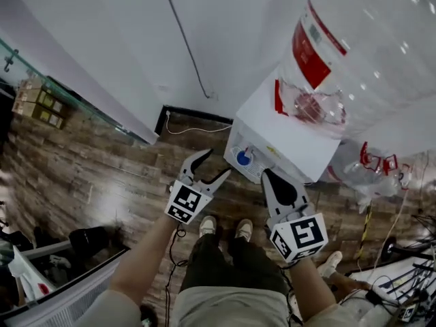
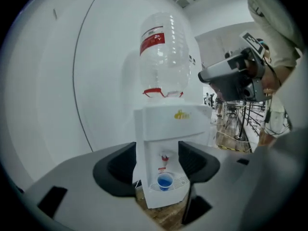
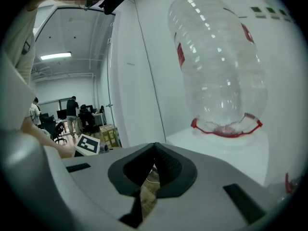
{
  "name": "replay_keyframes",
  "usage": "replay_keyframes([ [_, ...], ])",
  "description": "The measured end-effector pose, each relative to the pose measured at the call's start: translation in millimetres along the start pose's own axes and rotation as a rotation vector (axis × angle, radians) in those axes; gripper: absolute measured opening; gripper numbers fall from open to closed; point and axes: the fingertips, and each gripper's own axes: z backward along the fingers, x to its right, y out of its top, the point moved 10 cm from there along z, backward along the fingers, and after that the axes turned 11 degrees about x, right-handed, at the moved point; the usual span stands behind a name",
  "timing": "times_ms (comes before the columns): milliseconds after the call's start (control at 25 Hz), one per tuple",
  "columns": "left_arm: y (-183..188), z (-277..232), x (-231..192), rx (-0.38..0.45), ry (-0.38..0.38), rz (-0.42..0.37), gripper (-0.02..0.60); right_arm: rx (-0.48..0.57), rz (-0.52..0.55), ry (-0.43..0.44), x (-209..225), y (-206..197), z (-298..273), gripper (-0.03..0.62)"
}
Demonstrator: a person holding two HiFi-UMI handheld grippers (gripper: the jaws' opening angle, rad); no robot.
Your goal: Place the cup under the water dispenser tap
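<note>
Cup beneath tap; left hand-held gripper open, right hand-held gripper closed, both empty; risk of stray jaw tipping cup.

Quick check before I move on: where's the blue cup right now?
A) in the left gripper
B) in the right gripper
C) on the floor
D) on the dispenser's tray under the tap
D: the cup sits on the tray straight below the tap.
</note>
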Motion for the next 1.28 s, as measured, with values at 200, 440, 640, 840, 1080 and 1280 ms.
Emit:
replay_keyframes([
  [200, 58, 24, -14, 0.04, 0.015, 0.005, 0.208, 0.057, 0.033, 0.004, -6, 43, -6, 0.008],
  [440, 142, 51, -14, 0.079, 0.006, -0.037, 0.172, 0.116, 0.08, -0.018, -18, 105, 12, 0.008],
  [640, 212, 75, -8, 0.154, -0.003, -0.091, 0.147, 0.167, 0.117, -0.033, -28, 149, 38, 0.008],
  [840, 255, 97, 7, 0.217, -0.005, -0.106, 0.12, 0.218, 0.134, -0.031, -39, 180, 67, 0.008],
  [1080, 282, 115, 30, 0.285, 0.003, -0.085, 0.11, 0.253, 0.193, -0.02, -48, 205, 95, 0.008],
  [1280, 289, 126, 47, 0.307, 0.028, -0.056, 0.063, 0.252, 0.152, -0.014, -46, 206, 111, 0.006],
])
